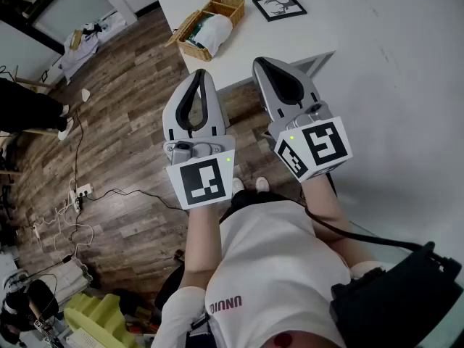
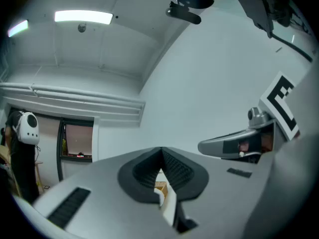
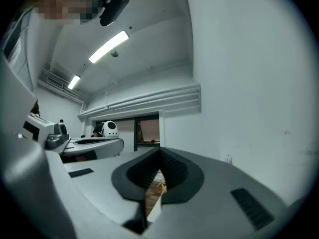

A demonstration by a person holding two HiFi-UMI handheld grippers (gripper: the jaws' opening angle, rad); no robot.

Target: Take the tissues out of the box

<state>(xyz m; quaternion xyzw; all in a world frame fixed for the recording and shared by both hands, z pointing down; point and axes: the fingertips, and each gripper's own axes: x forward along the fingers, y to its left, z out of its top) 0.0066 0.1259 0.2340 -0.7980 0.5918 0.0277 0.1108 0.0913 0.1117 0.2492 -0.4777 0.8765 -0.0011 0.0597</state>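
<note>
In the head view, the woven box (image 1: 205,20) sat at the near left corner of the white table (image 1: 377,27). The tissues (image 1: 214,29) showed as a white bundle in its open top, and we could not make out any wrapper or print. A framed picture (image 1: 279,6) lay further along the table, its drawing too small to read. The left gripper (image 1: 199,75) and right gripper (image 1: 264,64) hung over the wooden floor (image 1: 123,143), short of the table's near edge and well apart from the box. Letters on the person's white shirt (image 1: 268,267) were upside down, and we could not read them.

In the left gripper view, the left gripper (image 2: 162,151) had its jaws pressed together with nothing held. Only a sliver of the box (image 2: 160,185) showed through the slit below the tips.

In the right gripper view, the right gripper (image 3: 160,153) was likewise closed and empty. Its slit showed only a strip of floor (image 3: 152,195).
</note>
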